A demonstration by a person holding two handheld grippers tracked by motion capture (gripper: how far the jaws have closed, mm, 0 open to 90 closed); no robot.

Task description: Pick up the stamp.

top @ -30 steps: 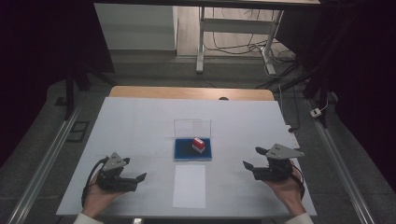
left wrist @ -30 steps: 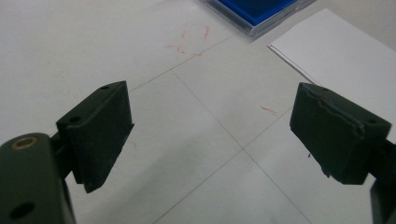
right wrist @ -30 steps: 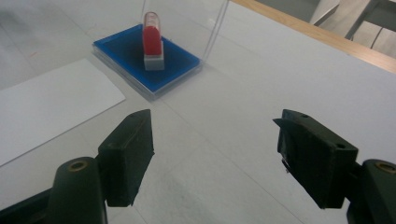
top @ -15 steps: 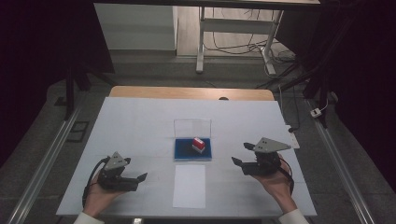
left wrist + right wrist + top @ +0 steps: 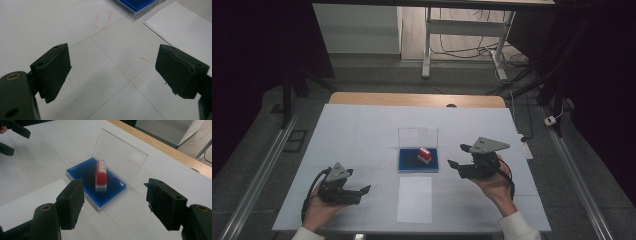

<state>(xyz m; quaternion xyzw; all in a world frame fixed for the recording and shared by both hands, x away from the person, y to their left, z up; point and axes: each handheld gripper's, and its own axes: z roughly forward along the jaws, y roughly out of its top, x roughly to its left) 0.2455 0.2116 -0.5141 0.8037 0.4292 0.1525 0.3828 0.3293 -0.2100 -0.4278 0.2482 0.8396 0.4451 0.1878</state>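
A red stamp (image 5: 425, 155) (image 5: 101, 176) stands on a blue ink pad (image 5: 412, 162) (image 5: 85, 172) in a clear case. The case's lid (image 5: 418, 136) (image 5: 120, 157) is raised upright behind it. My right gripper (image 5: 454, 169) (image 5: 113, 182) hovers just right of the case and points at the stamp. It is open with nothing between its jaws, which have just been closing a little. My left gripper (image 5: 362, 194) (image 5: 112, 62) rests open at the front left over bare table, empty. A corner of the ink pad (image 5: 137, 3) lies beyond it.
A white sheet of paper (image 5: 414, 198) (image 5: 185, 27) (image 5: 22, 207) lies just in front of the case. The table top is covered in white (image 5: 362, 130), with a wooden back edge (image 5: 417, 99). Faint red marks (image 5: 102, 18) show on the cover.
My right gripper has moved left toward the ink pad case and risen slightly. The left gripper has stayed where it was.
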